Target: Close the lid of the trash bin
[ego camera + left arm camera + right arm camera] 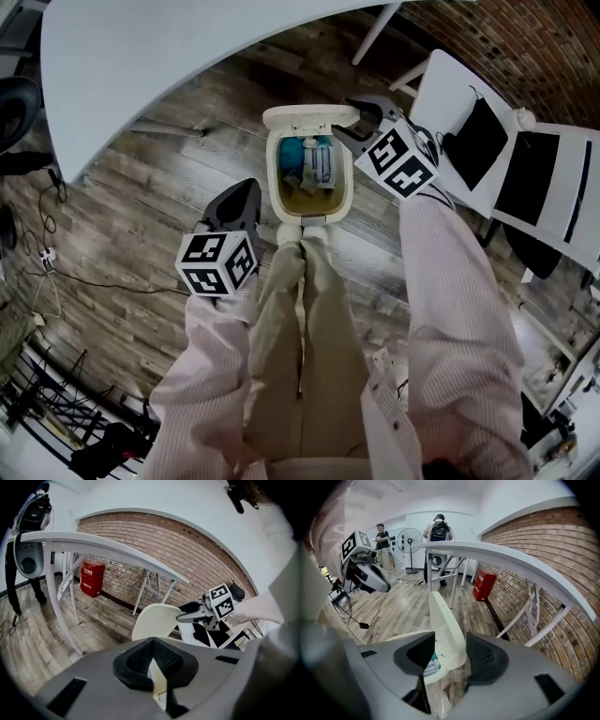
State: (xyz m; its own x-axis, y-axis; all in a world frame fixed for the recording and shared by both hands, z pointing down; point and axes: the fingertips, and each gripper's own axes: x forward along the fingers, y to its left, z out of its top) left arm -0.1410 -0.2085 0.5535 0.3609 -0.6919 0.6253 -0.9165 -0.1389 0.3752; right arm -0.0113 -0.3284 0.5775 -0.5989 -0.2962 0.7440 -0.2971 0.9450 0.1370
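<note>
The cream trash bin (347,192) stands on the wood floor in front of the person's legs, with blue and white rubbish inside. Its lid (310,116) is raised at the far side. My right gripper (361,120) is open at the lid's right end. In the right gripper view the lid (443,620) runs edge-on between the two jaws of the right gripper (451,645). My left gripper (235,201) hangs left of the bin, apart from it, jaws together. In the left gripper view the left gripper (152,641) points at the lid (154,619).
A white table (187,47) curves over the floor beyond the bin. White chairs with black items (487,141) stand to the right. Cables (56,272) lie on the floor at left. A red box (92,578) sits by the brick wall. Two people (439,527) stand far off.
</note>
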